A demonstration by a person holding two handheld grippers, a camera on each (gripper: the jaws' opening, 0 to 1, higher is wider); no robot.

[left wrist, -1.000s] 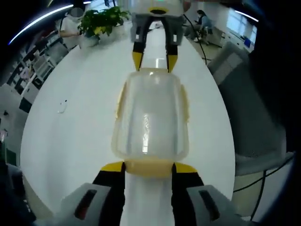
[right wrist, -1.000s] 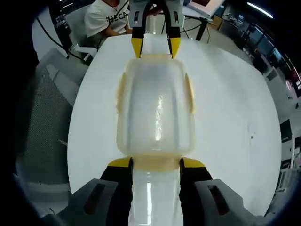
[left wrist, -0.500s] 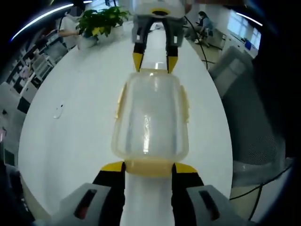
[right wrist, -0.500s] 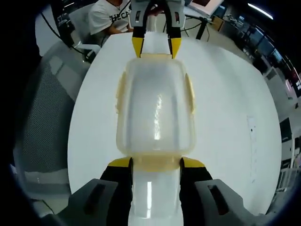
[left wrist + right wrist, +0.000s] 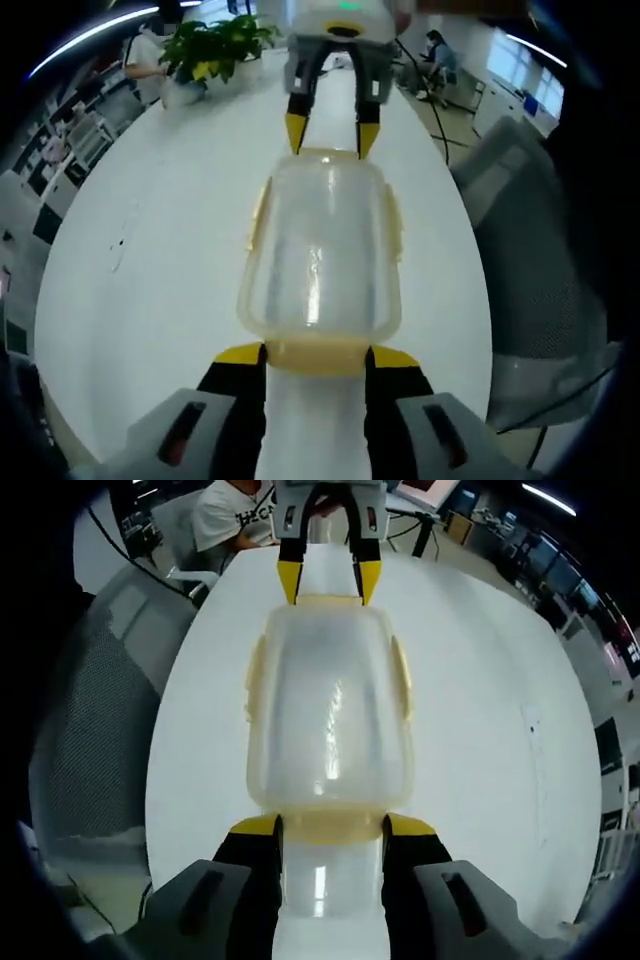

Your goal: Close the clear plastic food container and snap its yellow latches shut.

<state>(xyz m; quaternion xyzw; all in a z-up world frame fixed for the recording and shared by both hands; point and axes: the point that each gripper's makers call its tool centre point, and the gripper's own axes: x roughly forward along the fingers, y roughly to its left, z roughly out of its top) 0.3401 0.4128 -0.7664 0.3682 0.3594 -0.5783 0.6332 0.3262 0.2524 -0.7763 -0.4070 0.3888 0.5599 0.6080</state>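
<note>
The clear plastic container (image 5: 320,250) with its lid on lies lengthwise between my two grippers over the white table (image 5: 150,250). My left gripper (image 5: 318,355) is shut on the yellow end latch (image 5: 318,352) at the near end. My right gripper (image 5: 328,135) holds the far end. In the right gripper view the same container (image 5: 330,720) runs from my right gripper (image 5: 332,827), shut on its near end latch (image 5: 332,825), up to the left gripper (image 5: 320,580). Yellow side latches (image 5: 394,220) (image 5: 255,675) lie flat against the long walls.
A potted plant (image 5: 215,45) stands at the table's far end. Grey chairs (image 5: 530,230) (image 5: 100,700) stand beside the table edge. A person in a white shirt (image 5: 235,510) sits beyond the table. A small dark mark (image 5: 120,240) lies on the tabletop.
Both views have drifted a little over the table. The container sits the same between the two pairs of jaws, and neither grip has changed.
</note>
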